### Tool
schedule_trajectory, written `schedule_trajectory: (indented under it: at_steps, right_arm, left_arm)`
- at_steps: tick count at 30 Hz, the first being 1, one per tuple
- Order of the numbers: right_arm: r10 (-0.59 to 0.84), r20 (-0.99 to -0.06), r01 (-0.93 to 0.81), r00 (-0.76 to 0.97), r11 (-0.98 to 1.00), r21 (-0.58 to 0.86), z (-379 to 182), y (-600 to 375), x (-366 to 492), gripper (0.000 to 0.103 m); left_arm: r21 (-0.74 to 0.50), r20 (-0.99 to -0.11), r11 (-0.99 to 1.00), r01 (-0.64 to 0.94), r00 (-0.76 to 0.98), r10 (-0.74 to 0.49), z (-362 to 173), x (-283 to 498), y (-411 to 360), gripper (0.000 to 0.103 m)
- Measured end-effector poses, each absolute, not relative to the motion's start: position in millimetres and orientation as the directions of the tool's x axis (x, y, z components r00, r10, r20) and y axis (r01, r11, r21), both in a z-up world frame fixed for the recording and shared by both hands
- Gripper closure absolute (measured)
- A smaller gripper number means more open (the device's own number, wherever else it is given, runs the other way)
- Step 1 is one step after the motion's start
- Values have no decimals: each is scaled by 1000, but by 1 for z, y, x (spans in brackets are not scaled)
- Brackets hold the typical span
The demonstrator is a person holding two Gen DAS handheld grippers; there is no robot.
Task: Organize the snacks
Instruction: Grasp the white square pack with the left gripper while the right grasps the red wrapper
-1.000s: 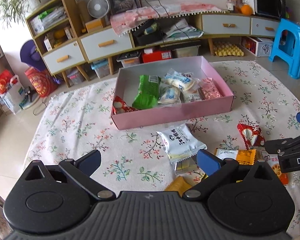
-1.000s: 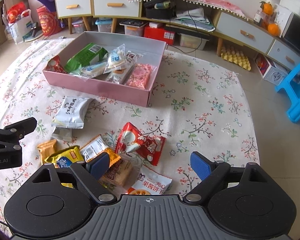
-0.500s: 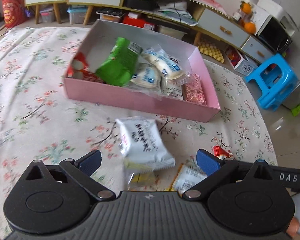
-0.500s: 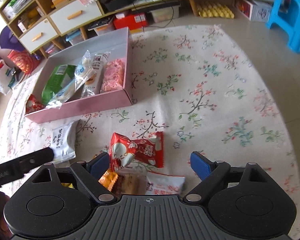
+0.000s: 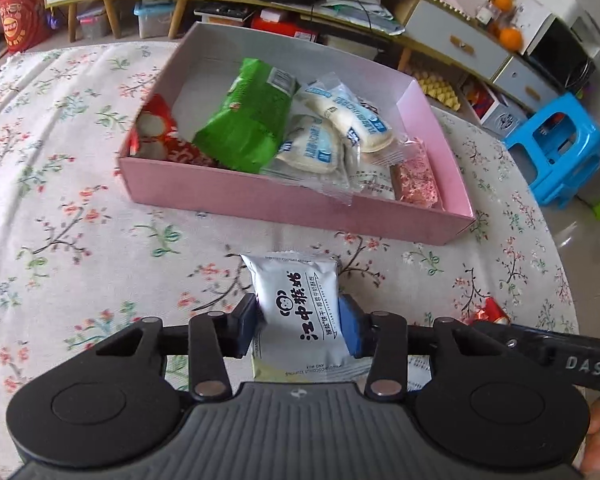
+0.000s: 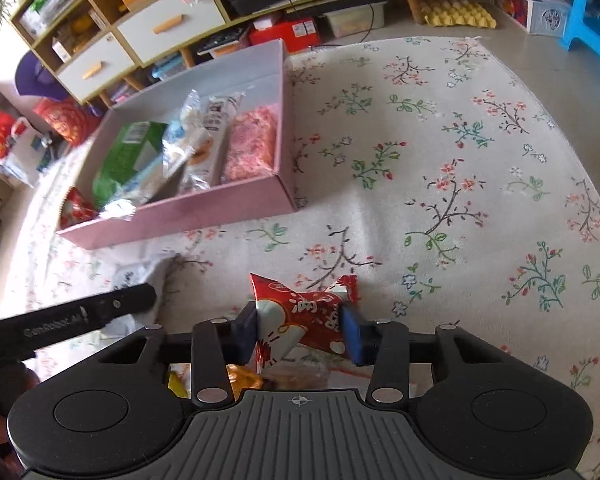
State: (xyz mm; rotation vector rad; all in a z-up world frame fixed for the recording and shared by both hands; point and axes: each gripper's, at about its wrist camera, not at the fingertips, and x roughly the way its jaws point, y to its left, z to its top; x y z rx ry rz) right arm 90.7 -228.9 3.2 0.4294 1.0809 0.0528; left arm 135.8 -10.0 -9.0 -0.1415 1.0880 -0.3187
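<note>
Pink cardboard, the open box is the landmark: it lies straight ahead of both grippers on the flowered desk, already holding a green bag and other packets. The left gripper has its fingers closed on a white biscuit packet, whose long axis points toward the box's near wall. The right gripper pinches a red snack packet (lying crosswise between the pads), with the box ahead and to its left. The left gripper looks nearer the box, so it likely drops first.
</note>
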Motion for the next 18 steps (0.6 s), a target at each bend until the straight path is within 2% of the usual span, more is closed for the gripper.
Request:
schedule_trajectory:
  at_steps: [5,11,18]
  right_arm:
    - [260,-822,140,506,916,376,16,-224,87,66]
    - [255,-816,178,519,902,395,17,-235,88,67]
    - [231,-800,233,555,880,415,24,-257,96,67]
  left_arm:
    - [-325,-819,931,168,441,-366,4,131,6,63]
    - [-338,-785,929,153,499,-368,23,134,23,63]
    - [-316,-746,941,119,582,-324,33,158,34,63]
